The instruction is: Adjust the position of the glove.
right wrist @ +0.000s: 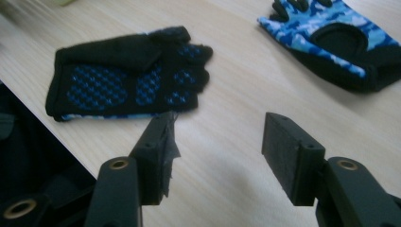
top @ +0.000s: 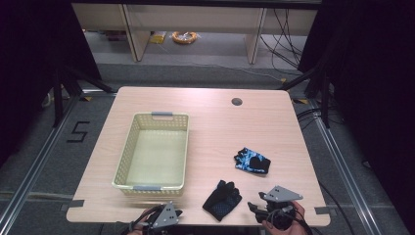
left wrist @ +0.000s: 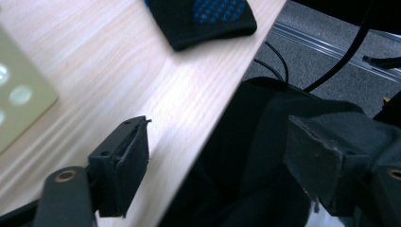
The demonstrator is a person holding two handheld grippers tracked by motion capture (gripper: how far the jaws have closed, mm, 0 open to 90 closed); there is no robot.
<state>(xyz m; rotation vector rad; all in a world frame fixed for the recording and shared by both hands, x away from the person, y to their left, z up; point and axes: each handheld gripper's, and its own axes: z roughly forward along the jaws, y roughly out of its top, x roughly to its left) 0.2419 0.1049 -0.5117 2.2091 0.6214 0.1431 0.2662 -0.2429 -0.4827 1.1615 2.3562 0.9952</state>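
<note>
Black glove (right wrist: 127,75) just beyond right claw (right wrist: 215,151)

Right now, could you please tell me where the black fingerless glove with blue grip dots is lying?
In the high view, the black glove with blue dots lies near the table's front edge, between the cream basket and the blue camouflage glove.

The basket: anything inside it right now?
The yellow basket looks empty in the high view: its bare floor shows. Its near wall hides a strip of floor just behind it. Both gloves, the black one and the blue patterned one, lie on the table outside it.

Matt cloth glove (right wrist: 127,75), wood-grain table (right wrist: 236,94)
</note>
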